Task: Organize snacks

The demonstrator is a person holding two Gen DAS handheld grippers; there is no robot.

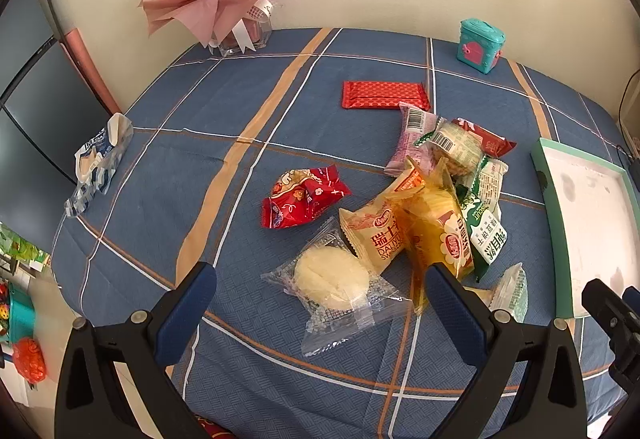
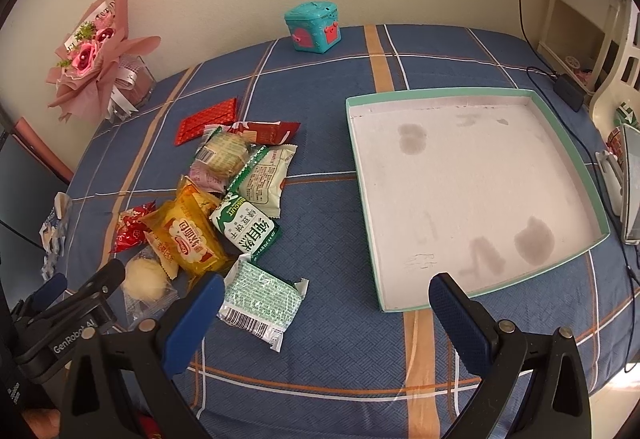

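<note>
Left wrist view: your left gripper point(image 1: 320, 303) hangs with fingers spread over the clear-wrapped pastry point(image 1: 334, 281), lying nearest you beside the snack pile. It looks light, soft and crushable; pinch the crimped wrapper edge.

Right wrist view: your right gripper point(image 2: 326, 303) is spread too, empty, between the green-checked packet point(image 2: 262, 299) and the tray point(image 2: 560, 267).

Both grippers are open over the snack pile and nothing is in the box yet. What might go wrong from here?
1. The snack pile is overlapped; gripping the yellow pack may drag the green biscuit pack lying against it.
2. The clear-wrapped round cake between the left gripper's fingers looks soft and may get squashed.
3. The right gripper sits close beside the left one, so reaching together risks a collision before the box is reached.
</note>
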